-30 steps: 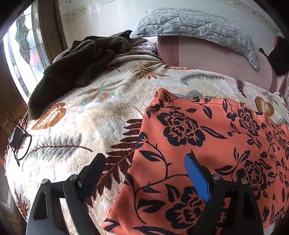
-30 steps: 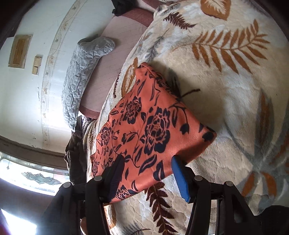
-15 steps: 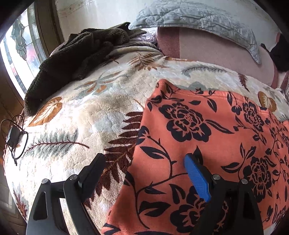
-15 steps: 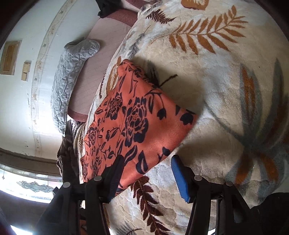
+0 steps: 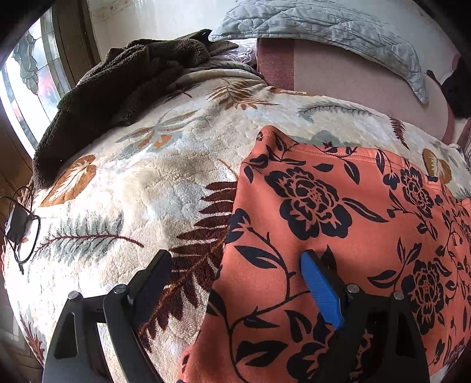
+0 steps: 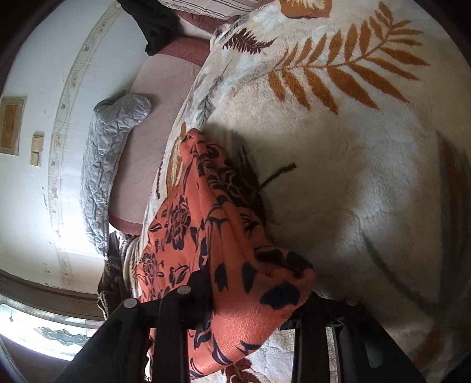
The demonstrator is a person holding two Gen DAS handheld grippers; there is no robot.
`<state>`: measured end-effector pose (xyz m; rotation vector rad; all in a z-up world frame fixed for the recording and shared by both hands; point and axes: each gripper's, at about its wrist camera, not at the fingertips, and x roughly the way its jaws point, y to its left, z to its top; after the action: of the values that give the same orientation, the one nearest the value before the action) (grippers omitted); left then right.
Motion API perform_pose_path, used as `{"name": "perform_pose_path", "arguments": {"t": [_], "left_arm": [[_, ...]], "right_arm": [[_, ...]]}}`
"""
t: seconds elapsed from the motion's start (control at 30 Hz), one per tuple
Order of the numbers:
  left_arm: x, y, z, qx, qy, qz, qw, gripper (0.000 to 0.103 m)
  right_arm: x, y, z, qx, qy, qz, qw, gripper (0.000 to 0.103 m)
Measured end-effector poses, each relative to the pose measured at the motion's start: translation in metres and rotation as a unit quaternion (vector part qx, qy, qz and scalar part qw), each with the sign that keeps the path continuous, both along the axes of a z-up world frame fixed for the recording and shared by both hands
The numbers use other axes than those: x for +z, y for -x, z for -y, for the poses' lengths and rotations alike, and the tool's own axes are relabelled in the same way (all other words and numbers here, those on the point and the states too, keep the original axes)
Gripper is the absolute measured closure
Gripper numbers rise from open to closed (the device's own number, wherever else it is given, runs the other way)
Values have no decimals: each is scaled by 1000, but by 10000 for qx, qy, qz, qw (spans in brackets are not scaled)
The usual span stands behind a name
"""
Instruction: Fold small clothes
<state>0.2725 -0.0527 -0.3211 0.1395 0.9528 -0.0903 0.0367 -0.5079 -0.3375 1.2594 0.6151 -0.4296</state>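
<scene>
An orange garment with black flowers (image 5: 338,206) lies on the leaf-patterned fleece blanket (image 5: 147,182). My left gripper (image 5: 235,259) stands open astride the garment's left edge: its black finger is over the blanket, its blue-padded finger over the cloth. In the right wrist view the garment (image 6: 206,235) is bunched into a ridge at its near corner. My right gripper (image 6: 256,294) has that corner between its jaws, which are closing, and the cloth bulges up between them, hiding the pads.
A dark brown fleece throw (image 5: 117,88) lies heaped at the back left beside a stained-glass window (image 5: 26,79). A grey quilted pillow (image 5: 323,26) leans on the wall above a pink sheet (image 5: 338,76). A black cable (image 5: 17,224) lies at the blanket's left edge.
My right gripper has dropped onto the garment's near corner and narrowed around it, and the cloth there has gathered into a fold. The left gripper has stayed open over the left edge.
</scene>
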Motion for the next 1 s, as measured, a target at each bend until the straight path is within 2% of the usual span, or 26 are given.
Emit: {"name": "perform_pose_path", "arguments": {"t": [0.17, 0.27, 0.37, 0.43, 0.5, 0.57, 0.73, 0.87, 1.0], "left_arm": [[-7, -3, 3, -209, -10, -172, 9996, 14], [-5, -3, -2, -196, 121, -237, 9995, 14], [4, -1, -10, -69, 209, -92, 9997, 14], [12, 1, -18, 63, 113, 128, 9998, 14], [14, -2, -28, 263, 55, 180, 9995, 14], [10, -8, -40, 451, 150, 23, 9989, 14], [10, -15, -67, 866, 362, -102, 9955, 14], [20, -15, -94, 1183, 567, -4, 9914, 14], [25, -16, -126, 1592, 659, 73, 9850, 14]], "right_arm": [[3, -2, -5, 11, 190, -70, 9998, 76], [-4, 3, -3, -137, -91, 111, 9998, 75], [-5, 3, -2, -149, -116, 119, 9998, 74], [-1, 0, -4, -41, -13, 102, 9999, 73], [7, -6, -9, 209, 216, 49, 9995, 76], [23, -13, -22, 444, 673, -41, 9967, 81], [79, -39, -66, 1050, 1796, 14, 9781, 84], [112, -70, -111, 1529, 2155, 201, 9643, 84], [128, -104, -161, 1980, 2132, 431, 9558, 84]]}}
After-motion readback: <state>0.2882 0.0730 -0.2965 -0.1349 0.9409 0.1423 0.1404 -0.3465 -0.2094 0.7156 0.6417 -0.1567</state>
